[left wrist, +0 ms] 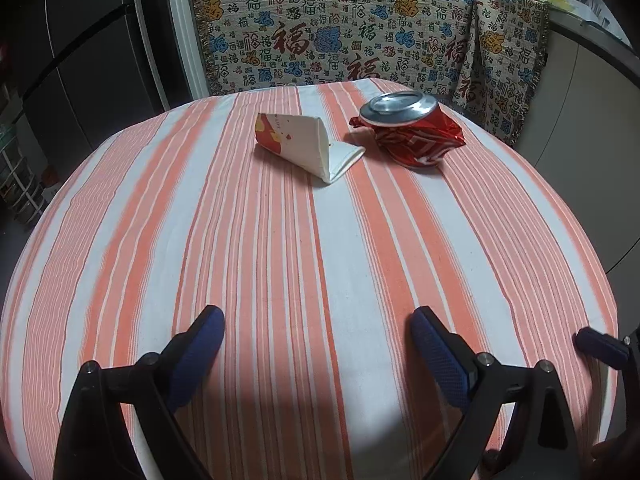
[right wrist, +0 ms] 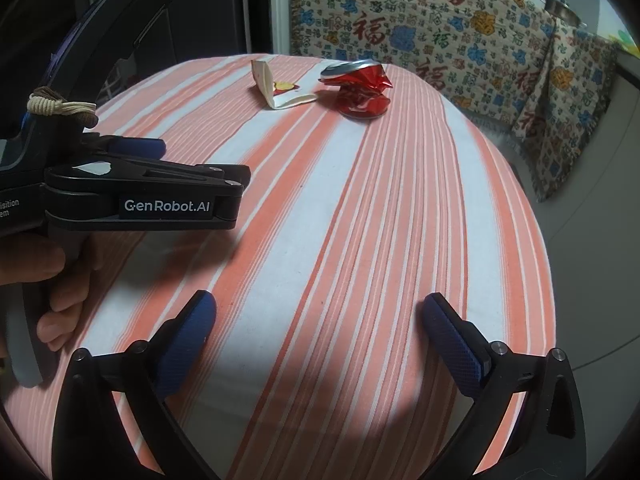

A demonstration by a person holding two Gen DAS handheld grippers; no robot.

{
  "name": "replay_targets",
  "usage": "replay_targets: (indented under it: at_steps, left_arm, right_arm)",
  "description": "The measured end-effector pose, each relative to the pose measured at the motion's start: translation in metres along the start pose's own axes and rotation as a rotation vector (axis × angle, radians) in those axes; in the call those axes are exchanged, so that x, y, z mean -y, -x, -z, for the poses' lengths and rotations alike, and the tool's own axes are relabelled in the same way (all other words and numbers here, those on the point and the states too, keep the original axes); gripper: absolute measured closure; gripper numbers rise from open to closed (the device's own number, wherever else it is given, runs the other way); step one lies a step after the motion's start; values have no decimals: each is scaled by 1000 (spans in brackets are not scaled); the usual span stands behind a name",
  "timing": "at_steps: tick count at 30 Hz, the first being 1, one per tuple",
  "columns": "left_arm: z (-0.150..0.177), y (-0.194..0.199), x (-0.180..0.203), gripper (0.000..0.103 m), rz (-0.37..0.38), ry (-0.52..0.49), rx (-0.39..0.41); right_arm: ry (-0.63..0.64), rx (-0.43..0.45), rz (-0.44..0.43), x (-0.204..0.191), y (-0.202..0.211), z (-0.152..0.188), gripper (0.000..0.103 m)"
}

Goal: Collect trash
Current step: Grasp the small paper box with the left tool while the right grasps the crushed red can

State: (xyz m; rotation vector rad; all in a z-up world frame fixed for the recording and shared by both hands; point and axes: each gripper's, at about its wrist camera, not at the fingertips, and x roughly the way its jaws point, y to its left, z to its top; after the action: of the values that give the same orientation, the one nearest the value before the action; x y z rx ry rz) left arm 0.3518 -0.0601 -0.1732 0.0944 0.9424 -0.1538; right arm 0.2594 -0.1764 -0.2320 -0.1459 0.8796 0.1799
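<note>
— Striped tablecloth [left wrist: 280,260] lies under us; our left gripper [left wrist: 318,330] is wide open and empty, why?
— We only approach; flattened paper cup [left wrist: 304,142] lies far ahead, crushed can [left wrist: 408,136] just beside; right gripper [right wrist: 320,316] also gapes empty.

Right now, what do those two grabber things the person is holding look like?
Each is a black plastic tool. The left gripper and the right gripper both have two curved black fingers tipped with bumpy dark blue pads and small silver screws. Seen from the right camera, the left one carries white "GenRobot.AI" lettering and a cream cord wound around its top.
</note>
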Motion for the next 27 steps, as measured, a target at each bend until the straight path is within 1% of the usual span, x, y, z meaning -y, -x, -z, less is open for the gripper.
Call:
replay_targets:
  at_steps: [2, 4, 6, 8, 10, 13, 14, 15, 16, 17, 18, 20, 23, 25, 27]
  left_arm:
    - [-11, 0, -8, 6, 15, 33, 33]
    - [-28, -1, -22, 6, 44, 90, 89]
    - [-41, -9, -31, 7, 69, 136, 98]
    - [-54, -24, -35, 7, 96, 172, 87]
    - [-64, -36, -34, 8, 79, 188, 89]
    - [-75, -48, -32, 8, 23, 218, 95]
    - [-77, -51, -32, 13, 6, 227, 88]
    - [-79, -55, -32, 29, -18, 236, 82]
    - [-80, -56, -34, 39, -35, 240, 83]
    - [-81, -56, -35, 62, -42, 239, 87]
    - [-81, -55, -36, 85, -27, 234, 88]
    - [-79, -49, -37, 87, -21, 203, 98]
    - [-67, -26, -42, 90, -5, 115, 124]
    - [-54, -9, -52, 90, 11, 59, 118]
    - [-39, 5, -64, 90, 44, 15, 95]
  right_arm:
    - [0, 0, -1, 0, 0, 0, 1]
    - [1, 1, 0, 0, 1, 0, 1]
    - [1, 1, 0, 0, 0, 0, 1]
    - [1, 1, 0, 0, 0, 0, 1]
    - [1, 0, -1, 0, 0, 0, 1]
    - [1, 0, -1, 0, 0, 0, 1]
    - [0, 0, -2, 0, -1, -1, 0]
    - [0, 0, -2, 0, -1, -1, 0]
    - [0, 0, -2, 0, -1, -1, 0]
    - [0, 0, -2, 0, -1, -1, 0]
    - [-1, 0, -3, 0, -1, -1, 0]
    - [-1, -1, -4, 0, -2, -1, 0]
    - [-1, 0, -4, 0, -2, -2, 0]
    - [-1, -1, -4, 0, -2, -2, 0]
    - [-1, 0, -4, 0, -2, -2, 0]
